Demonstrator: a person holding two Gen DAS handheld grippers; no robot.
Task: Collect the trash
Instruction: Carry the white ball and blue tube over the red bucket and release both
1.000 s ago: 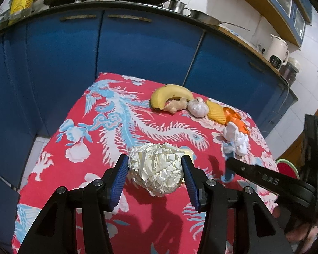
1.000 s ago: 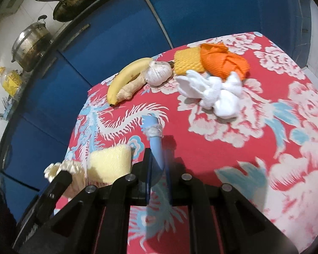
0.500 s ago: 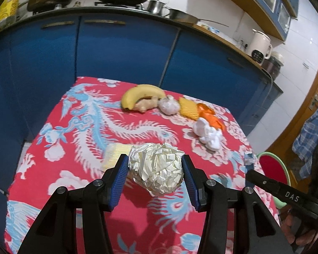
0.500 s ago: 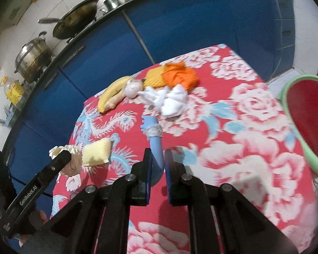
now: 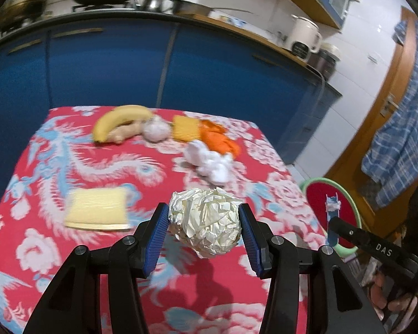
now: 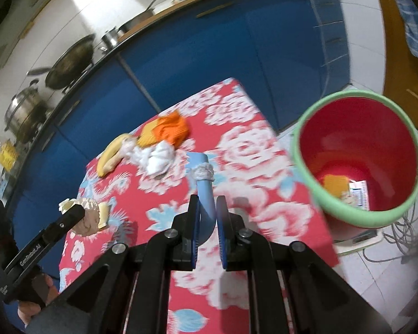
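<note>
A crumpled foil ball point(image 5: 206, 221) is clamped between the blue pads of the left gripper point(image 5: 204, 229) and is held above the red floral tablecloth point(image 5: 41, 172), on the side nearer the red bin point(image 6: 359, 161). A thin blue strip point(image 6: 204, 194) (wrapped with a band of white material near its far end) is pinched between the nearly closed fingers of the right gripper point(image 6: 208, 231), just beside the bin's green rim. Some scraps are seen at the bottom of the bin. Farther from the bin, a white tissue wad point(image 5: 209, 162), an orange cloth point(image 5: 217, 139), a banana point(image 5: 119, 119) and a yellow sponge point(image 5: 97, 208) are left lying on the tablecloth.
</note>
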